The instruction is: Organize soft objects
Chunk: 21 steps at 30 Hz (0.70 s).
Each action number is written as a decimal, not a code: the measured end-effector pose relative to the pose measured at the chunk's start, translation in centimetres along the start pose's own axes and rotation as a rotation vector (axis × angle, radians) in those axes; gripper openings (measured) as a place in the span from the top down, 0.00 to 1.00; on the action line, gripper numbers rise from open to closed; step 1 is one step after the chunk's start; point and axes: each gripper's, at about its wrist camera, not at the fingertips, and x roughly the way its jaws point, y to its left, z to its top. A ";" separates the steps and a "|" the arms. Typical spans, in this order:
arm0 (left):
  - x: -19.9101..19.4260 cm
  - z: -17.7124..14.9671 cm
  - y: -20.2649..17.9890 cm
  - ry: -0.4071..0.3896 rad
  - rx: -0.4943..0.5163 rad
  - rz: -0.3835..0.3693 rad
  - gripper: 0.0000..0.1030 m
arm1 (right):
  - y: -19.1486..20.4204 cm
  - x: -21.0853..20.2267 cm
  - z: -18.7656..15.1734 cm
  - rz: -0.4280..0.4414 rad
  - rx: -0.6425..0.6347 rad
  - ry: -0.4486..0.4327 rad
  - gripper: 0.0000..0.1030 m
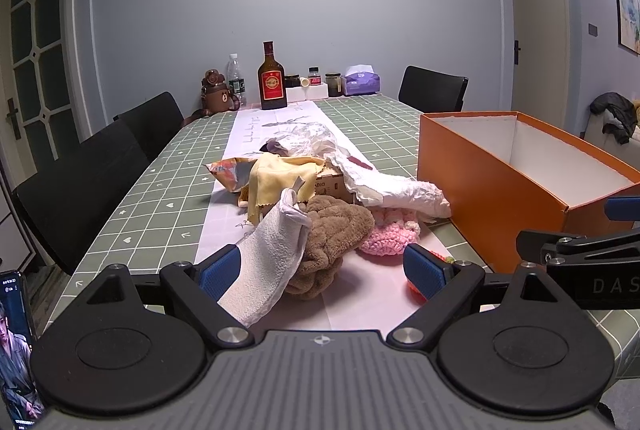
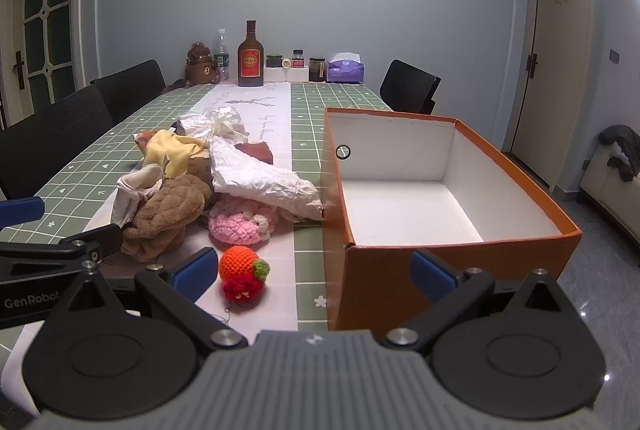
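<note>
A pile of soft things lies on the table runner: a white cloth, a brown plush towel, a pink crochet piece and a yellow cloth. My left gripper stands open just before the pile, and the white cloth rests against its left finger. An orange crochet fruit with a red one lies by my open right gripper, which faces the near wall of the orange box. The box's white inside holds nothing.
Crumpled white wrapping and a small wooden box sit behind the pile. A brown bottle, a bear flask, jars and a tissue pack line the far end. Black chairs flank the table. A phone stands at the near left.
</note>
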 end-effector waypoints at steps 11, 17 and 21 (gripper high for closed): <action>0.1 0.0 0.0 0.001 -0.001 -0.001 0.00 | 0.1 0.0 0.0 -0.002 -0.003 0.001 0.03; 0.1 -0.1 0.0 -0.001 -0.002 -0.002 0.00 | 0.2 0.0 0.0 -0.004 -0.005 0.000 0.03; 0.0 -0.1 0.1 -0.001 -0.004 -0.003 0.00 | 0.3 0.0 0.0 -0.005 -0.007 0.000 0.03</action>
